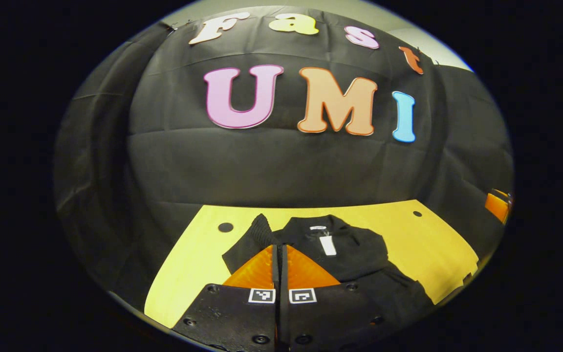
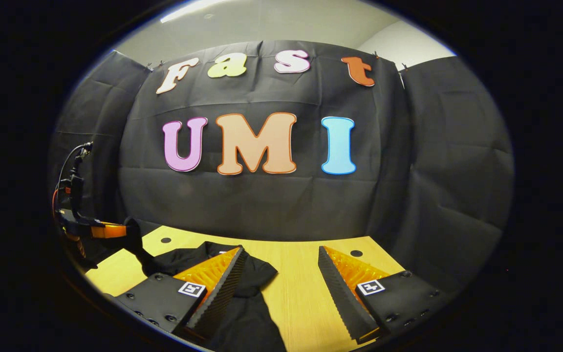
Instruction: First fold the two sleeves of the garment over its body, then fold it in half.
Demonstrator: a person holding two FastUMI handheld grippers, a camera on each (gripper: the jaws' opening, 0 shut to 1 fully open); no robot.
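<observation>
Fingers (image 1: pixel 268 266) pinching sleeve (image 1: pixel 254 239) — tag (image 1: pixel 328 246) unreadable

1. The garment (image 1: pixel 355 254) is black, knit-looking, with a small white tag hanging at its collar.
2. It lies flat on the yellow table (image 1: pixel 188 264), collar toward the table's far edge.
3. One sleeve (image 1: pixel 257 234) is lifted off the table, cuff upward.
4. In the right gripper view, the garment (image 2: pixel 257 278) covers the table's near left part.
</observation>
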